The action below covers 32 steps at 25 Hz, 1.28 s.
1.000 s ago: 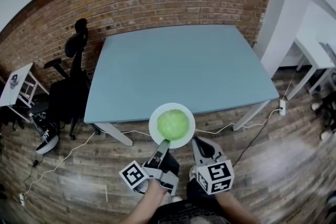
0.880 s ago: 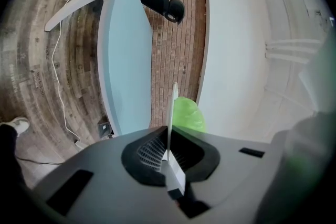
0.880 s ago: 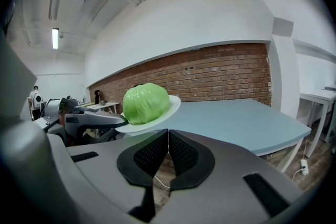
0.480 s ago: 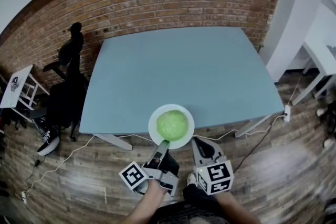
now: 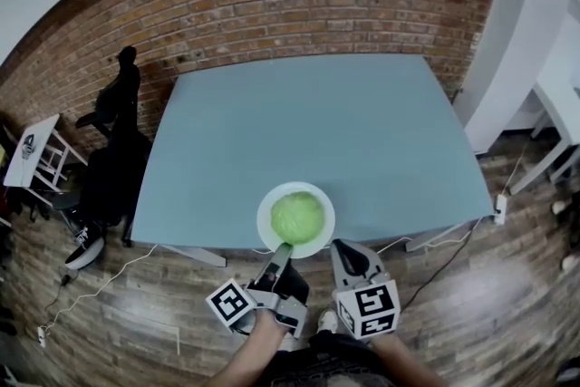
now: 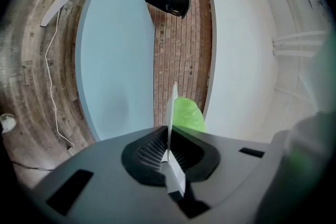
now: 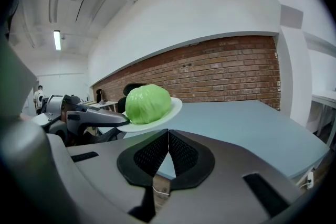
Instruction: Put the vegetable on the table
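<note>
A green cabbage (image 5: 297,217) rests on a white plate (image 5: 266,218). My left gripper (image 5: 285,247) is shut on the plate's near rim and holds it in the air over the front edge of the blue table (image 5: 308,131). In the left gripper view the plate (image 6: 171,107) shows edge-on between the jaws, with the cabbage (image 6: 188,115) to its right. My right gripper (image 5: 343,249) hangs just right of the plate, shut and holding nothing. From the right gripper view (image 7: 168,136) I see the cabbage (image 7: 148,104) on the plate (image 7: 173,110), carried by the left gripper (image 7: 113,119).
A brick wall (image 5: 290,4) runs behind the table. A black office chair (image 5: 113,149) stands at the table's left end, with a small white stand (image 5: 32,154) beyond it. White cables (image 5: 100,285) trail over the wood floor. A white column (image 5: 512,41) rises at the right.
The table has drawn closer in the head view. The plate with the cabbage now overlaps the table's front edge more. Both grippers keep their places relative to each other.
</note>
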{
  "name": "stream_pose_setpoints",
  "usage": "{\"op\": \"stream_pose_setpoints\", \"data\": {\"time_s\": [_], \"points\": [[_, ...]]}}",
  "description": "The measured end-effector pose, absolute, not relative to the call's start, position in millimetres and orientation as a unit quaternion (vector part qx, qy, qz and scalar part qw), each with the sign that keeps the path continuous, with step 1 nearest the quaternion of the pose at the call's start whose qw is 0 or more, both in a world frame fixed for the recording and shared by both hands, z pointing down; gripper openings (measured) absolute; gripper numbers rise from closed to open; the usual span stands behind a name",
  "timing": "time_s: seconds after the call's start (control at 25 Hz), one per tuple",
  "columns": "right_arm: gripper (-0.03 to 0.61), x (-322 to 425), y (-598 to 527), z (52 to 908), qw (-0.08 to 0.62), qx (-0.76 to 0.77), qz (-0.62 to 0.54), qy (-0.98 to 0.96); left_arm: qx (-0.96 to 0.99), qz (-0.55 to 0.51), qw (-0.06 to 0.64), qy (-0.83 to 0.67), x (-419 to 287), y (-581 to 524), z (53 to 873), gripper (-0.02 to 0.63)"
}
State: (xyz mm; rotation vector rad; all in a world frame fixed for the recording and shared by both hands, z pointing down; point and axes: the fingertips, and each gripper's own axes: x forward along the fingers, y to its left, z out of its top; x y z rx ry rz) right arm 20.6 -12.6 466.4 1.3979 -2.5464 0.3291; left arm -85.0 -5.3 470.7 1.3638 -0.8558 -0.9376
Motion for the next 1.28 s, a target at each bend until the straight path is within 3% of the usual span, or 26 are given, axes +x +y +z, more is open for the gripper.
{"op": "stream_pose_setpoints", "data": {"time_s": [1.28], "points": [[0.008, 22.0, -97.8, 465.2, 0.105, 0.492, 0.121, -0.856, 0.584, -0.388, 0.616, -0.359, -85.6, -94.5, 485.8, 0.012]]}}
